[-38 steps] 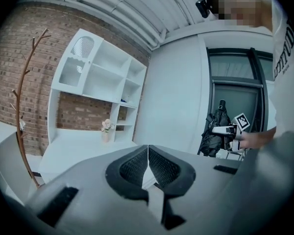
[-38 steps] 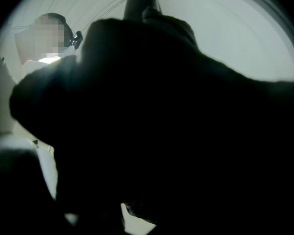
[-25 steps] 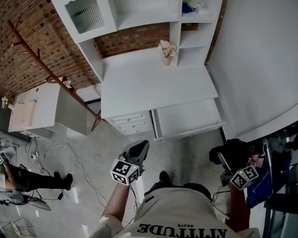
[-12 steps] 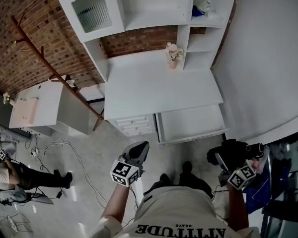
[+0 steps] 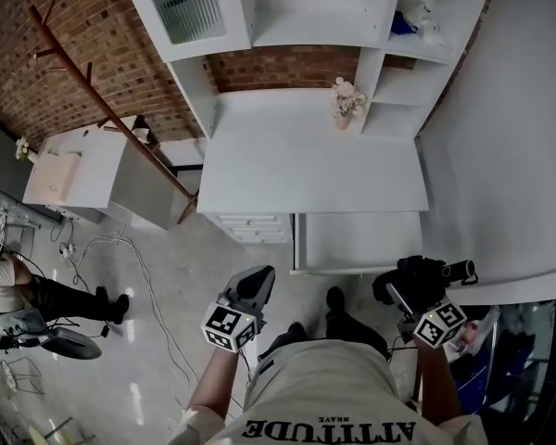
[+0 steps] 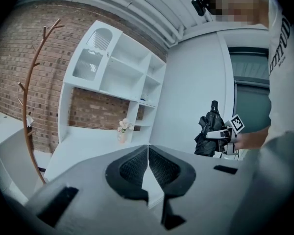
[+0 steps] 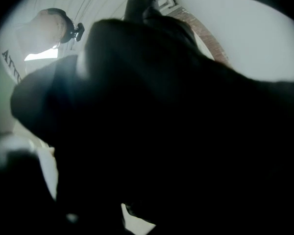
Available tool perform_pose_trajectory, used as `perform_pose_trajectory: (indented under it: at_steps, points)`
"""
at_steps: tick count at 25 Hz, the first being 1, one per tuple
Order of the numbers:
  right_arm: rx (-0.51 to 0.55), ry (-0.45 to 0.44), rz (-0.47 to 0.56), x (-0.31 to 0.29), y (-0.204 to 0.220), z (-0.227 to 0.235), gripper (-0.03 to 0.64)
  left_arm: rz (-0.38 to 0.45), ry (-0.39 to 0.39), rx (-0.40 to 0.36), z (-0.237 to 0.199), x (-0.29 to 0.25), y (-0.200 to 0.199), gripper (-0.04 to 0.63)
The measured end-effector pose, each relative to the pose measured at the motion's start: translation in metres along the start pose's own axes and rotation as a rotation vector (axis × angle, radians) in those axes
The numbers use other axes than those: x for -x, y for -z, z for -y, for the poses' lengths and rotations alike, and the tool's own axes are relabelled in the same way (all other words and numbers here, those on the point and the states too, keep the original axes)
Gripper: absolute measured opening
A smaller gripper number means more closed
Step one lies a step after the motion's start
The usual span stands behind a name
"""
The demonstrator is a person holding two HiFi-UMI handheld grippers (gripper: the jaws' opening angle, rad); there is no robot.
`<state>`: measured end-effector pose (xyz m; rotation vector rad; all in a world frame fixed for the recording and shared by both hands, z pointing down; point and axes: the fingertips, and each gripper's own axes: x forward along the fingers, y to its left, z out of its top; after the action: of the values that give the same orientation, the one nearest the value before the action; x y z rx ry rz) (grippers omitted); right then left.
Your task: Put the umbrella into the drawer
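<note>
Person standing before a white counter (image 5: 306,165), seen from the head view. The drawer (image 5: 357,241) beneath its right half is pulled out and shows bare inside.

The folded black umbrella (image 5: 417,278) is carried in the right claw (image 5: 403,295), just short of the drawer's front edge and a little toward its right end. The right gripper view is filled by the dark fabric (image 7: 161,106), so the claw is judged to be clamped on the bundle.

From the left gripper view the umbrella (image 6: 208,131) stands nearly upright, stub end up. From above, that stub points to the person's right.

The left claw (image 5: 257,281) has its jaws pressed together on nothing (image 6: 148,153). It is held off to the left, well apart from the drawer.

The drawer lies straight ahead of the right claw, the nearer one. The umbrella probably needs laying flat along the drawer's long side.
</note>
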<state>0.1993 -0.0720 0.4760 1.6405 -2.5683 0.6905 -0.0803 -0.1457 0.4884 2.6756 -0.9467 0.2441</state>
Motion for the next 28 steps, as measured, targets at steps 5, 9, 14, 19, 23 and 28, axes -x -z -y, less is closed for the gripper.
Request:
perform_pose_trajectory:
  at_steps: [5,9,14,19,23,28]
  points:
    - [0.046,-0.086,-0.108,-0.032,0.005,0.034,0.275,-0.001,-0.085,0.041,0.006,-0.021,-0.003,0.028]
    - [0.104,-0.135,-0.18,-0.056,0.003,0.074,0.273,-0.004,-0.138,0.051,0.015,-0.05,-0.013,0.028]
    - [0.211,-0.181,-0.28,-0.077,0.026,0.11,0.268,-0.01,-0.192,0.071,0.03,-0.069,-0.004,0.028]
    - [0.288,-0.217,-0.402,-0.098,0.062,0.146,0.265,-0.034,-0.24,0.093,0.039,-0.087,0.012,0.028]
    - [0.321,-0.239,-0.472,-0.112,0.084,0.167,0.264,-0.058,-0.265,0.109,0.04,-0.097,0.023,0.028]
    - [0.339,-0.253,-0.557,-0.13,0.112,0.192,0.264,-0.111,-0.289,0.124,0.034,-0.114,0.042,0.028]
